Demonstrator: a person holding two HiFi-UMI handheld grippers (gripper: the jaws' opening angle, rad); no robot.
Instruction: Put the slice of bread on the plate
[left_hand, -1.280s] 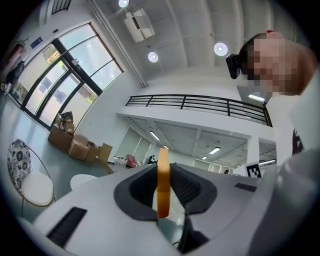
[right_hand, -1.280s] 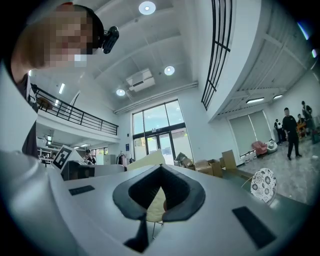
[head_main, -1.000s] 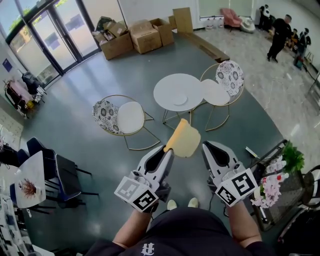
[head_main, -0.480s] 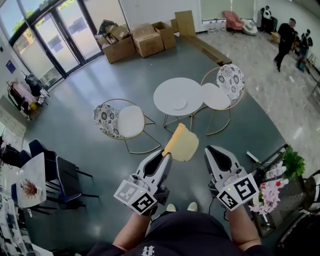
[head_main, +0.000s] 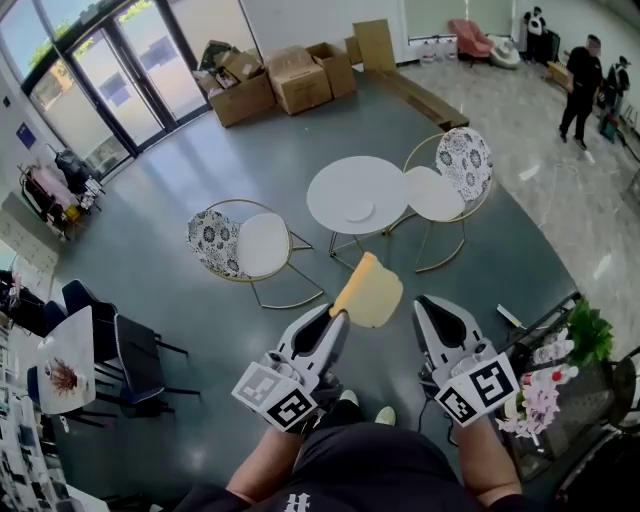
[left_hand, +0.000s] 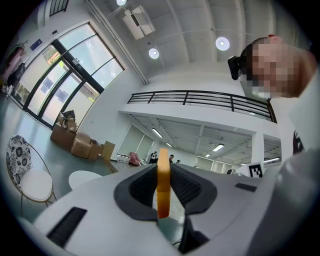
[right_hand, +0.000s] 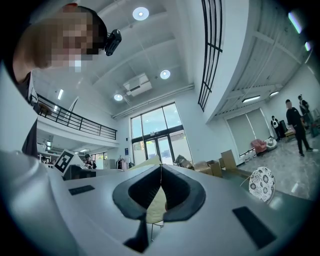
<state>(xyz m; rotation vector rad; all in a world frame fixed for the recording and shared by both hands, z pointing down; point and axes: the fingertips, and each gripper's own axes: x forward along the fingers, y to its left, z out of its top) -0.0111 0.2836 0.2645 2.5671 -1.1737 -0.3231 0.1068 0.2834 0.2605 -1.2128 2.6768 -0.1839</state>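
- The left gripper (head_main: 335, 320) has its jaws clamped on the bread slice (head_main: 370, 292); the right gripper (head_main: 432, 305) has its jaws closed together, empty
- The plate (head_main: 358, 210) sits well ahead of the jaws on the bench (head_main: 335, 180); carrying and placing are, I judge, still to do

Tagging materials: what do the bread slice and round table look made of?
Slice of bread: stiff, smooth pale face, orange crust edge; perhaps a foam or plastic replica. Round table: matt white top, maybe painted metal or laminate; thin legs.

The slice of bread (left_hand: 163, 197) shows only 1 thin edge in the left gripper view, its faces hidden inside the left gripper (left_hand: 163, 172); the pale disc (head_main: 360, 210) on the round table (head_main: 335, 185) is too small to tell; the left forearm (head_main: 262, 462) and the right forearm (head_main: 482, 465) run off the head view's bottom edge.
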